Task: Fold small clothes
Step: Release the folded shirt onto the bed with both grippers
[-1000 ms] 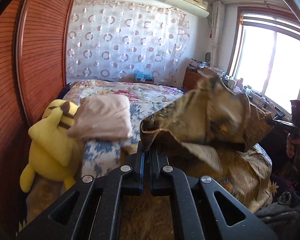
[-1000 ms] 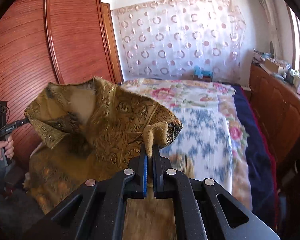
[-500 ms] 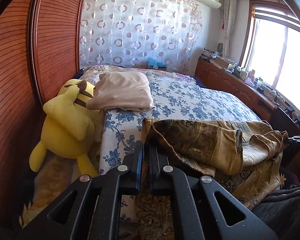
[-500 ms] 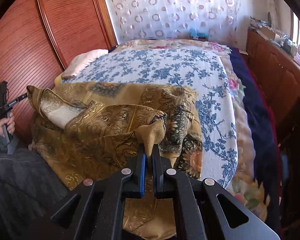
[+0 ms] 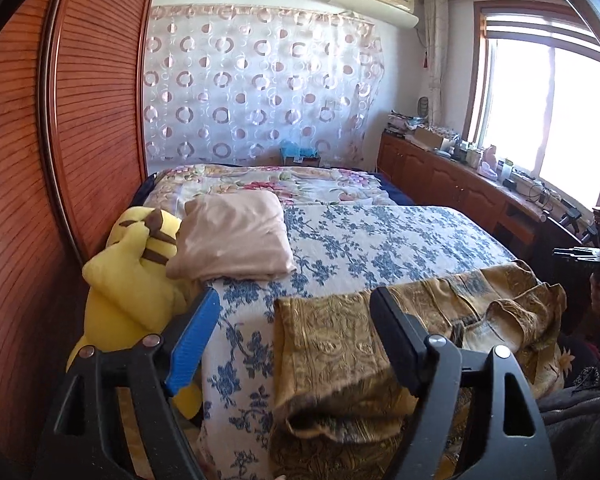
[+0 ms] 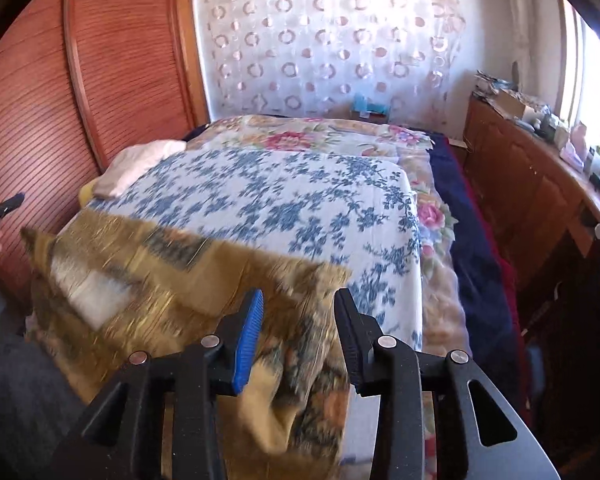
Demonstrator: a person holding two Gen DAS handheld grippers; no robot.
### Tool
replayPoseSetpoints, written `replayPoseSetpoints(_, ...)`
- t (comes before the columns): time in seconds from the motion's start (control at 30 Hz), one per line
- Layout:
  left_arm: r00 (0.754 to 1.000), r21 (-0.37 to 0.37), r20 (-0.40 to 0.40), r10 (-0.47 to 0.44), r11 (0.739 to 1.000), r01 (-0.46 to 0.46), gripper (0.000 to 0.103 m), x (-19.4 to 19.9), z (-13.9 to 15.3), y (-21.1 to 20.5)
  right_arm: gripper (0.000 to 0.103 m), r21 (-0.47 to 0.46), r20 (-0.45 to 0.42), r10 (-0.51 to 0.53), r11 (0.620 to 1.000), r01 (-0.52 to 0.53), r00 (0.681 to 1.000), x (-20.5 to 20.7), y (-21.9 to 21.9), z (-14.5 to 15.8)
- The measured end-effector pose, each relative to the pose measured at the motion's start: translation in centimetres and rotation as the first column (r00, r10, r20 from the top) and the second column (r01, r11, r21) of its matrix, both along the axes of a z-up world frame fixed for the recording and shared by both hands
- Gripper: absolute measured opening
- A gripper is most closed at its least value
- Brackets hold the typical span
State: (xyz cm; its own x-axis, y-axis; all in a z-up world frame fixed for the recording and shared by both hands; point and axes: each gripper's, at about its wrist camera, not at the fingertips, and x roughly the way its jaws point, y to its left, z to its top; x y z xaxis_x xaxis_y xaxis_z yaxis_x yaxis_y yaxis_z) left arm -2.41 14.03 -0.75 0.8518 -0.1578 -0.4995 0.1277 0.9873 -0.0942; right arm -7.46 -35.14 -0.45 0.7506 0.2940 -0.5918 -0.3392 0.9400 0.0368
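Left wrist view shows our left gripper (image 5: pixel 294 304) spread apart over the gold garment (image 5: pixel 400 340) at lower centre; our right gripper (image 6: pixel 298 306) likewise gapes, empty.

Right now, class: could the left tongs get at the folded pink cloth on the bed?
Probably yes: the left tongs are open, and the pink cloth lies uncovered ahead, with only bare bedspread between.

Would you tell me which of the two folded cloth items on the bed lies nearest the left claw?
The gold patterned garment, lying right under the open left claw at the bed's near edge. The plain pink folded cloth sits farther back, beside the yellow plush toy.
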Motion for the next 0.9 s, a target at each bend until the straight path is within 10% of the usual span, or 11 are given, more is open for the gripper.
replayPoseSetpoints(0.3,1.0,0.063,-0.028,-0.015,0.998,0.017,0.078,2.4,0.1,-1.5,0.037,-0.022,-0.112,-0.055,0.998,0.053,0.992,9.0,2.0,-3.7)
replayPoseSetpoints(0.4,0.998,0.062,-0.06,-0.011,0.998,0.014,0.078,3.3,-0.8,-1.6,0.018,-0.003,-0.164,-0.051,0.999,0.051,0.985,10.5,2.0,-5.0)
replayPoseSetpoints(0.67,0.996,0.053,-0.094,-0.007,0.999,0.012,0.078,3.0,-2.4,-1.5,0.002,0.198,0.006,-0.209,0.959,0.204,0.978,4.4,-1.8,-1.7)
replayPoseSetpoints(0.9,0.997,0.046,-0.081,-0.003,0.999,0.007,0.078,3.8,-1.6,-1.1,0.003,0.155,-0.01,-0.26,0.954,0.258,0.966,4.1,-3.0,-1.9)
